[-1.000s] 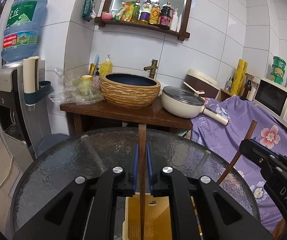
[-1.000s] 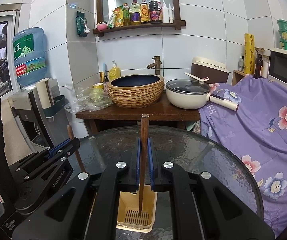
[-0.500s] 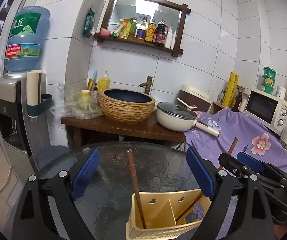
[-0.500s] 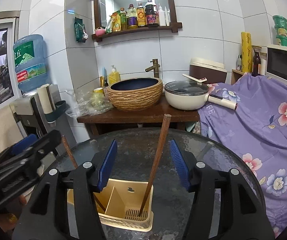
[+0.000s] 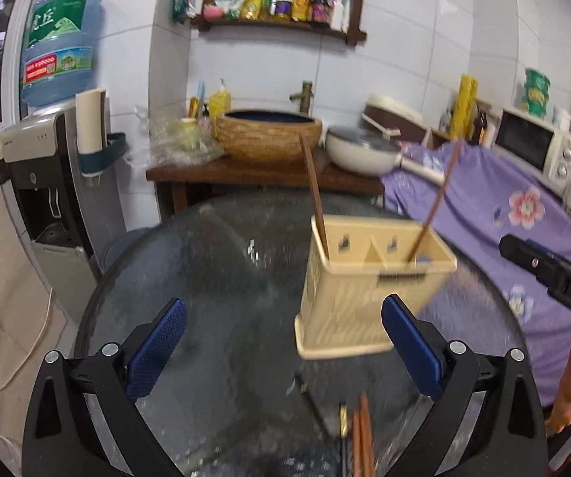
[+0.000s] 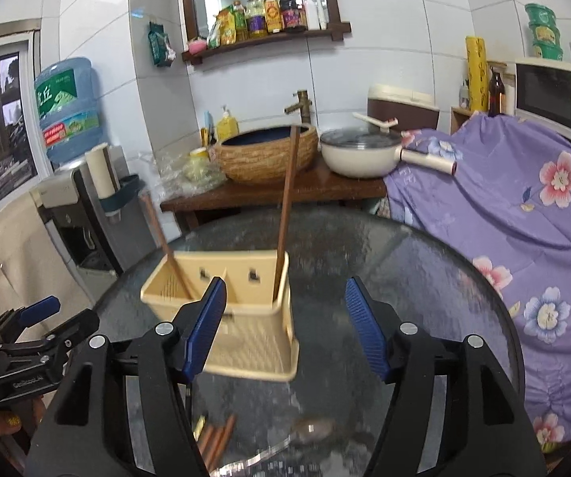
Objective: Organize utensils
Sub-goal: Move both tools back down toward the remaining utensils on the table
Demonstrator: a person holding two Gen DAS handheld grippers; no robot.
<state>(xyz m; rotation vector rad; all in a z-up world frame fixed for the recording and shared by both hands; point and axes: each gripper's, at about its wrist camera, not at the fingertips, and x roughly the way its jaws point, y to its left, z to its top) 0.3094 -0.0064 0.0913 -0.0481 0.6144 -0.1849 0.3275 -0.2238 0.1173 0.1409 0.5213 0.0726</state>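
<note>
Two chopsticks (image 6: 284,214) in one holder (image 6: 245,318)

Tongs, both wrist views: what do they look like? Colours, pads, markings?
Both the left tongs and the right tongs are matte black plastic, with angular arms and silver screw heads at the joints. The fingers carry ribbed blue pads. White lettering is printed on each body, only partly readable. No cables or sleeves show.

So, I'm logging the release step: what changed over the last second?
Both grippers, left gripper and right gripper, let go of their chopsticks, opened wide and drew back. The left chopstick and right chopstick now lean in separate compartments of the holder. The holder stayed on the glass table.
</note>
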